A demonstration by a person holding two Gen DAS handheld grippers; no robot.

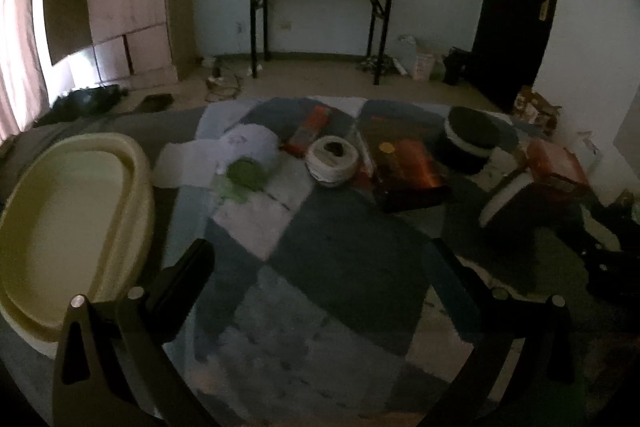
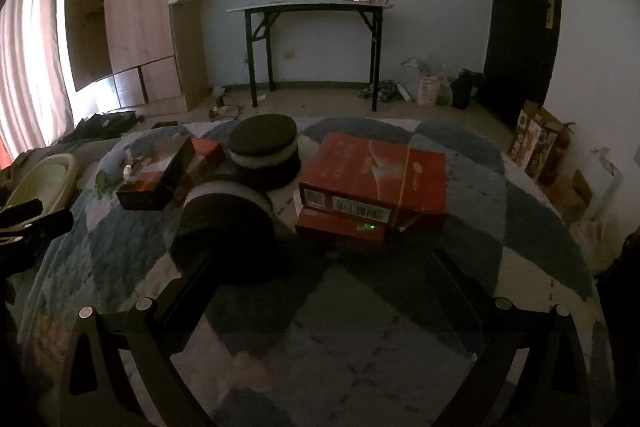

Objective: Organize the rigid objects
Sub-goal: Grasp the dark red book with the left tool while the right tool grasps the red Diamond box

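- Rigid objects scattered over a patchwork blue-grey-white rug: a round white tape-like roll with a dark core, a long glossy dark-and-orange box, a smaller orange-red packet, two round black-and-white padded tins, and a flat red cardboard carton with a barcode label.
- Likely destination: an oval cream plastic basin, empty, at the rug's left edge, just beside the left gripper.
- Left gripper spread wide, nothing between its fingers, low over bare rug, well short of the roll.
- Right gripper likewise released and empty; its left finger close to the nearer tin, contact hard to judge in the dim light.
- Probably at the reach stage, nothing lifted yet.
- Best to take the white roll with the left side: nearest the basin, narrow enough to span across its rim.
- Best to approach the nearer tin squarely across its sides, since it lies tilted and may roll.
- Red carton probably too broad flat; better pinched across a thin edge.
- Worth avoiding the soft white-and-green crumpled bundle just beside the roll.
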